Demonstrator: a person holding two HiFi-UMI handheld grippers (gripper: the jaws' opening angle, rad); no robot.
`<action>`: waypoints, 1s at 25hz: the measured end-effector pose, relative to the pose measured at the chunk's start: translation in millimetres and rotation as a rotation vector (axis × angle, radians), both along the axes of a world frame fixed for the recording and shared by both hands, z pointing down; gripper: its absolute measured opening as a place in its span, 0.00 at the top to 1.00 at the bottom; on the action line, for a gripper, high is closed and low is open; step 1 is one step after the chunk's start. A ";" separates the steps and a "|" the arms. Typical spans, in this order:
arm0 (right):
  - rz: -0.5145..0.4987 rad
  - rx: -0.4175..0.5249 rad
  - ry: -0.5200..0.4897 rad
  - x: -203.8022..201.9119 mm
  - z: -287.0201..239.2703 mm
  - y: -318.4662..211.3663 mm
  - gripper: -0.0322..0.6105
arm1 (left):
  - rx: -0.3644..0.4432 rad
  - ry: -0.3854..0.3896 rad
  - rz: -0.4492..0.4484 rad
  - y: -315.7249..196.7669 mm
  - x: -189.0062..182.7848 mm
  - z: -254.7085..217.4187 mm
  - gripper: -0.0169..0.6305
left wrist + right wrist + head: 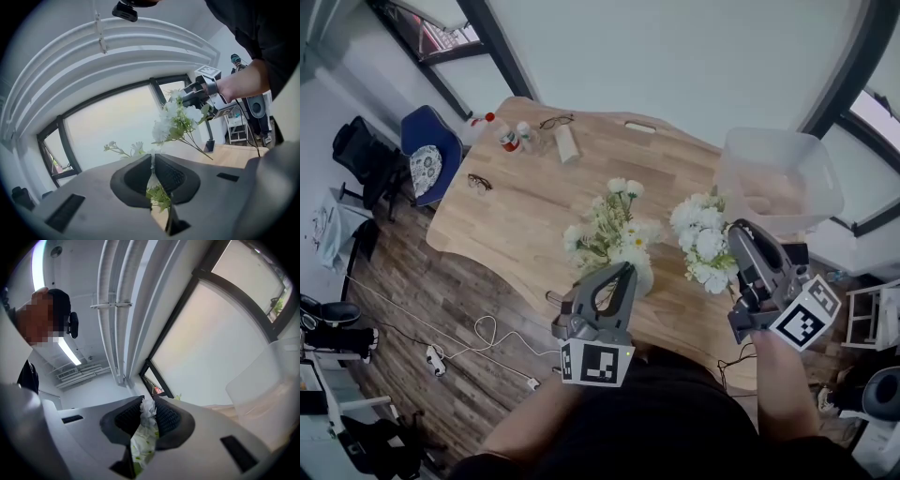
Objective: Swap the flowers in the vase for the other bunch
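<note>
Our left gripper (152, 161) pinches a thin stem of the vase flowers (609, 230); alongside it, our right gripper (149, 406) clamps the other bunch (701, 242).

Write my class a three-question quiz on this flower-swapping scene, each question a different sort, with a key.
1. True or false: the right gripper is shut on a bunch of white flowers.
2. In the head view, the clear bin sits at the table's: A left end; B middle; C right end.
3. What is the left gripper shut on?
Key: 1 true; 2 C; 3 the other flower bunch.
</note>
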State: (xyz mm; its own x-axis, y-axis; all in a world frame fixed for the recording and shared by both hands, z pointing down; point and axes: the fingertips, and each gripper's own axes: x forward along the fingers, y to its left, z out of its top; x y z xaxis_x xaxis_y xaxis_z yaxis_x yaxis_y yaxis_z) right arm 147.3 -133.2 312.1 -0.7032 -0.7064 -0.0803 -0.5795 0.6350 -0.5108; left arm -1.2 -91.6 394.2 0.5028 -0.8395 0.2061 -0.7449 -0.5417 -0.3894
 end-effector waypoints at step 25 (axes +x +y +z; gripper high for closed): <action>0.049 0.000 -0.009 19.0 2.0 4.2 0.83 | 0.179 -0.040 -0.009 -20.0 -3.1 -36.2 0.94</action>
State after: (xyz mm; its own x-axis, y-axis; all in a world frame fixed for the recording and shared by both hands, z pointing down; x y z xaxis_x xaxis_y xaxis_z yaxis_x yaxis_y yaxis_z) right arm 166.2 -129.1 314.0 -0.6673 -0.7397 -0.0866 -0.6053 0.6064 -0.5157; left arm -4.3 -111.7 358.0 0.4895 -0.8690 0.0724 -0.7312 -0.4543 -0.5089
